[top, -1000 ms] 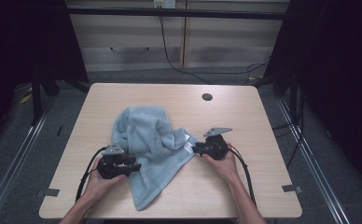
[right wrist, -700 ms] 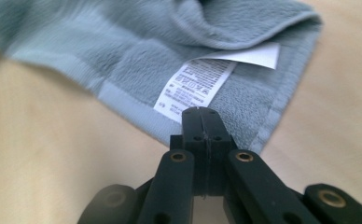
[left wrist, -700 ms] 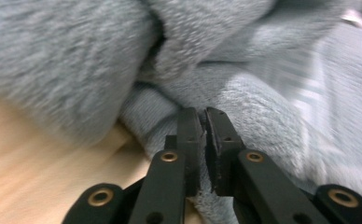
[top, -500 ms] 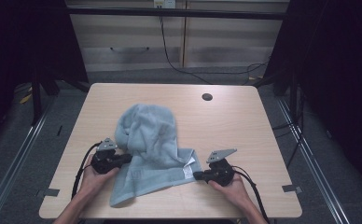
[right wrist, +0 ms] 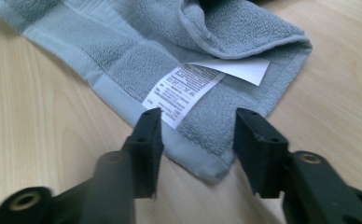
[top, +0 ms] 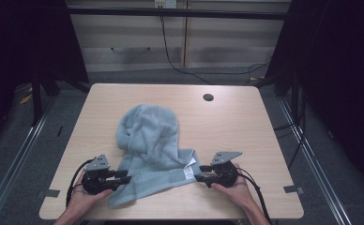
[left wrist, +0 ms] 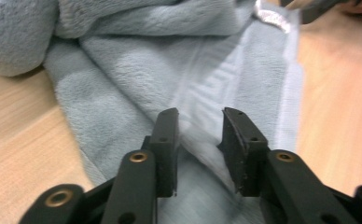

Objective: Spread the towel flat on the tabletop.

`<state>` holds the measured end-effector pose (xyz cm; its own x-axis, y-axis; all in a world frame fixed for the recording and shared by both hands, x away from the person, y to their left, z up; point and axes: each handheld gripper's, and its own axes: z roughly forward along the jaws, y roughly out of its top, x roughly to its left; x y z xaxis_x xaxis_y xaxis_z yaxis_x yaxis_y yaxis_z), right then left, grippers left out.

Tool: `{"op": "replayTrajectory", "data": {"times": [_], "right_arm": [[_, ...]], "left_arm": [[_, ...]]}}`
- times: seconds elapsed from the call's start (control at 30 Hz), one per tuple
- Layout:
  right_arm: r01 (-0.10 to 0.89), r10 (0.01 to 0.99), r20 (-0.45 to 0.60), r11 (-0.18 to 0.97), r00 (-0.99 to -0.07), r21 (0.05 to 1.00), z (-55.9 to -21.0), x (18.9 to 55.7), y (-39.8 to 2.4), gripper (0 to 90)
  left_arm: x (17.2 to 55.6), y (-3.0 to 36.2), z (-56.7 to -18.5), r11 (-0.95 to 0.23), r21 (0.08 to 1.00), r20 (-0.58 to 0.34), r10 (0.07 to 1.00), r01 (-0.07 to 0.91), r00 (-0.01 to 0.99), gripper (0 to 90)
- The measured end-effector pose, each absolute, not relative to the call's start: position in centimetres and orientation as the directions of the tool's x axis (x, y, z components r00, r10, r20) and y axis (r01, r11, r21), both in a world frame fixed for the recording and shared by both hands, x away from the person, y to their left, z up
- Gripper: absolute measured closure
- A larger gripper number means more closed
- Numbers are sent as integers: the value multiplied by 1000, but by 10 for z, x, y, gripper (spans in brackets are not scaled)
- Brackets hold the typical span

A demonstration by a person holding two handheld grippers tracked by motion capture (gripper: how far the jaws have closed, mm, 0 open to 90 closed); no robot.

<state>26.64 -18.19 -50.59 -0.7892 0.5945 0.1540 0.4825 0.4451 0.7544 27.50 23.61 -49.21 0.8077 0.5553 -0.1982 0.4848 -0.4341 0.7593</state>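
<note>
Pulled nearer since a second ago, the towel (top: 152, 150) lies half-spread on the tabletop (top: 246, 126); our left tongs (top: 126, 177) and right tongs (top: 200, 178) have just opened, gripping nothing; folding remains.

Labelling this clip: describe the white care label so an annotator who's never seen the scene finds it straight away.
On the wooden table lies a crumpled light blue towel. Follow its flat near edge to the corner in front of the right gripper. There, the care label is a white tag with small dark print, the sole printed thing on the plain cloth.
</note>
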Motion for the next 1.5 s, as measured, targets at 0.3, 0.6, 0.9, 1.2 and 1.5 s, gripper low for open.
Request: {"op": "replayTrajectory", "data": {"times": [0.3, 0.6, 0.9, 1.2, 1.5], "right_arm": [[469, 606, 144, 421, -782, 777, -505, 272, -181, 410], [414, 598, 38, 506, -800, 757, -509, 268, -169, 488], [467, 613, 116, 452, -781, 760, -506, 270, -172, 843], [462, 650, 141, 353, -746, 814, -481, 267, -190, 845], [468, 674, 148, 321, -724, 824, -475, 266, -202, 844]], "left_arm": [[296, 234, -503, -440, 735, -190, 598, 517, 779, 653], [304, 237, -506, -405, 743, -215, 609, 533, 763, 666], [301, 240, -500, -386, 756, -225, 606, 529, 763, 585], [254, 244, -483, -474, 777, -182, 461, 415, 868, 535], [247, 232, -500, -559, 730, -176, 402, 393, 899, 399]]}}
